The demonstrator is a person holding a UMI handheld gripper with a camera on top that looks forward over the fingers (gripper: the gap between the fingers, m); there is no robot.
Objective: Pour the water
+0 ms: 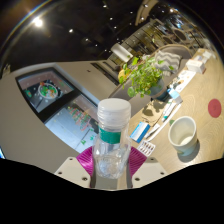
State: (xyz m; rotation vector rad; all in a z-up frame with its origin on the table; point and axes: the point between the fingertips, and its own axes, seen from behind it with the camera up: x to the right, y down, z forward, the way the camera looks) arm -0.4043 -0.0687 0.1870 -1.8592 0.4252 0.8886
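Observation:
A clear plastic bottle [112, 140] with a green label band and a white cap stands upright between my fingers. My gripper [111, 161] is shut on the bottle, with the magenta pads [86, 159] pressing on its lower body from both sides. The bottle is held above a light tabletop [70, 110]. A white cup [184, 133] stands on the table ahead and to the right of the fingers, open side up. Its inside looks pale and I cannot tell what it holds.
A green leafy plant [147, 75] stands beyond the bottle. A dark red round thing [214, 107] lies past the cup. Blue-and-white packets [146, 130] lie between bottle and cup. A dark tray [45, 93] sits at the far left. Shelves and ceiling lights are behind.

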